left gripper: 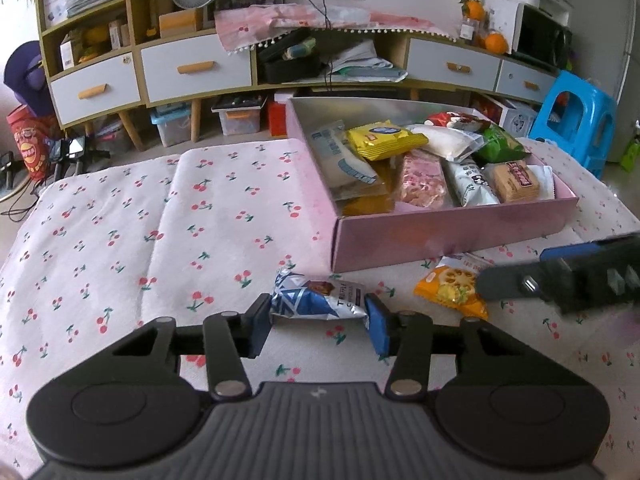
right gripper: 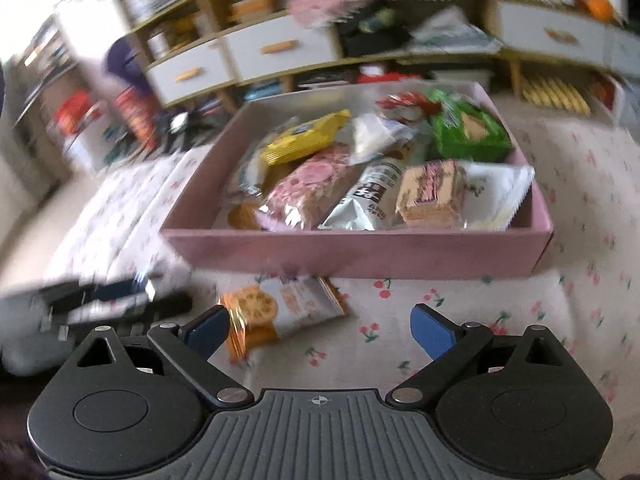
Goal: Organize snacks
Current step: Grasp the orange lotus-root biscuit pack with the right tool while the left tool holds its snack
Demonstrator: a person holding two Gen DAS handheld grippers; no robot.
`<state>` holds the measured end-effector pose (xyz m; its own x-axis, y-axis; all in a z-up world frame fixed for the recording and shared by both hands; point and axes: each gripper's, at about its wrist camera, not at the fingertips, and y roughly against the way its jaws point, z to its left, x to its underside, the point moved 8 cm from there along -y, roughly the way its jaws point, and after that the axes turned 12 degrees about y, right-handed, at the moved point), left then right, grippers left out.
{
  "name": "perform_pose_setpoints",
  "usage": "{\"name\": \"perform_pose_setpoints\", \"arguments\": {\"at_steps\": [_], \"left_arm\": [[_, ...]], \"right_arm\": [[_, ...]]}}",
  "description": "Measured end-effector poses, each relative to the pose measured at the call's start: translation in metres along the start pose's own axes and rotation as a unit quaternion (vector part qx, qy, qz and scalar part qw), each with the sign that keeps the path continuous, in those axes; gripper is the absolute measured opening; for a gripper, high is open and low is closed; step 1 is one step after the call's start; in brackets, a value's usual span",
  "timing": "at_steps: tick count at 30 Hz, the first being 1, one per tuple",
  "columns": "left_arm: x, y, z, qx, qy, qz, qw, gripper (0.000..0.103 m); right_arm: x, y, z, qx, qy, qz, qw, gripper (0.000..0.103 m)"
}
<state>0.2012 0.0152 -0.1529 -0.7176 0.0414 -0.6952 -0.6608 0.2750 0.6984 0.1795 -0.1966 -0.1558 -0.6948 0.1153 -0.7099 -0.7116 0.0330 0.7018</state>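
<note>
The left gripper (left gripper: 318, 320) had its two blue pads against the ends of a small blue-and-white foil truffle chocolate packet (left gripper: 318, 298), which lay on the pink cherry-printed cloth (left gripper: 120, 220) just near of the pink cardboard box (left gripper: 452, 236). The hold looked set on the thin crimped ends, so I judge the lift should be slow and level, or the packet may slip out. The right gripper (right gripper: 320, 328) stood wide open and held nothing; an orange-and-white lotus-root chip packet (right gripper: 276, 308) lay beside its left finger, on the cloth near the box. It should centre over this packet before closing.
</note>
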Motion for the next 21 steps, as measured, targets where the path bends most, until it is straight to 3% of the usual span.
{"name": "perform_pose_setpoints", "arguments": {"at_steps": [4, 12, 21], "left_arm": [[0.001, 0.003, 0.007, -0.001, 0.008, 0.003, 1.0000, 0.045], [0.003, 0.008, 0.010, 0.005, 0.014, 0.007, 0.9999, 0.045], [0.007, 0.013, 0.008, 0.010, 0.003, 0.011, 0.9999, 0.045]], "right_arm": [[-0.003, -0.011, 0.002, 0.030, -0.074, -0.010, 0.997, 0.099], [-0.004, -0.027, 0.017, 0.111, -0.029, -0.024, 0.993, 0.099], [0.007, -0.021, 0.006, 0.086, 0.048, -0.005, 0.995, 0.097]]}}
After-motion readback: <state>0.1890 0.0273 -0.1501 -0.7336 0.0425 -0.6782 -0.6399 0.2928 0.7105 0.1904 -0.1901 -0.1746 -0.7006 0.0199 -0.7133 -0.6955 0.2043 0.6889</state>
